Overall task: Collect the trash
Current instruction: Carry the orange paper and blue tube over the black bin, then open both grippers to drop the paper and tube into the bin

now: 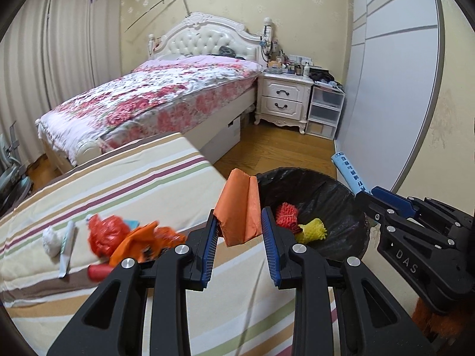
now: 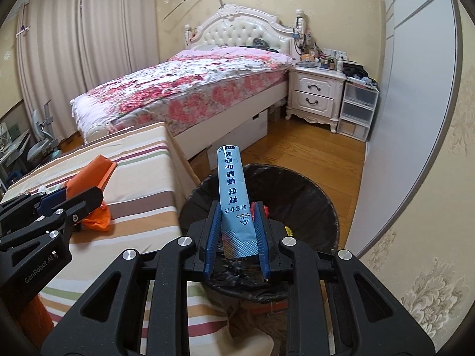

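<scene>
Left tongs (image 1: 241,238): closed on a folded orange paper (image 1: 239,207), held up over the edge of the striped mattress (image 1: 148,184), just beside the bin.
Right tongs (image 2: 237,231): closed on a light blue packet (image 2: 233,195) with printed letters, standing up over the bin.
Bin (image 1: 350,195): black bag inside, on the wooden floor beside the mattress; red and yellow foam nets (image 1: 299,222) lie in it.
Other trash (image 1: 118,237): red and orange bags, white wad, small tube, near the mattress's front edge.

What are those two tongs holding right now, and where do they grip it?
The left tongs pinch a folded orange paper by its lower end. The right tongs clamp a light-blue packet near its bottom end, above the black-lined trash bin.
</scene>
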A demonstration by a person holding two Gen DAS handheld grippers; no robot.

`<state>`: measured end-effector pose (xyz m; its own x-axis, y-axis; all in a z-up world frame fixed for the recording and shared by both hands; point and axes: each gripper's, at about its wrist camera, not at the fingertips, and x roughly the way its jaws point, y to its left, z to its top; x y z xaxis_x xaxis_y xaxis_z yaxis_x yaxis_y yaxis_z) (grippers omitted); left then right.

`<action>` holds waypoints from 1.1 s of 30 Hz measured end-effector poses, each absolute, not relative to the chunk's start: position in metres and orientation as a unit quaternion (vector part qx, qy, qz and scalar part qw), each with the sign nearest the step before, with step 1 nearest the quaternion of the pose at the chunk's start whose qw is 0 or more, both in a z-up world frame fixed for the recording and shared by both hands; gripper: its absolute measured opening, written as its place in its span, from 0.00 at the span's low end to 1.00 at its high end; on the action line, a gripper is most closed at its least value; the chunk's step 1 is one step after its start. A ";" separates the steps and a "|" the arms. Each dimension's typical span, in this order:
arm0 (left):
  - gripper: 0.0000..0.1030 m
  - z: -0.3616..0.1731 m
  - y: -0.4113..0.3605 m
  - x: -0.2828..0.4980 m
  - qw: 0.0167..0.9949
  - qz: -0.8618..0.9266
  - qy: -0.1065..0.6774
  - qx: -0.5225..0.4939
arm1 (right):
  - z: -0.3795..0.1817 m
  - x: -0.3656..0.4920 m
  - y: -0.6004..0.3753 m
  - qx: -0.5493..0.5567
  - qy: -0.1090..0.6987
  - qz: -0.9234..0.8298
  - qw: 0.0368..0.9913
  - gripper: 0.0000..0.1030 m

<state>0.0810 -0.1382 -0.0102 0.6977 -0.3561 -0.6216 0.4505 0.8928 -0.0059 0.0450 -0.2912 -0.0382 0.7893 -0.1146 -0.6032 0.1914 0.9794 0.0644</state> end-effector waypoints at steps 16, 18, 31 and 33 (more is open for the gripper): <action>0.29 -0.042 -0.182 0.127 0.903 -0.219 0.356 0.099 | -0.062 0.076 -0.329 0.079 0.330 -0.112 0.934 0.22; 0.29 -0.044 -0.187 0.132 0.902 -0.219 0.359 0.100 | -0.063 0.079 -0.331 0.080 0.332 -0.114 0.933 0.22; 0.62 -0.054 -0.191 0.143 0.897 -0.204 0.379 0.100 | -0.076 0.088 -0.343 0.093 0.337 -0.132 0.928 0.43; 0.64 -0.056 -0.187 0.144 0.898 -0.197 0.382 0.097 | -0.078 0.088 -0.343 0.093 0.339 -0.135 0.926 0.44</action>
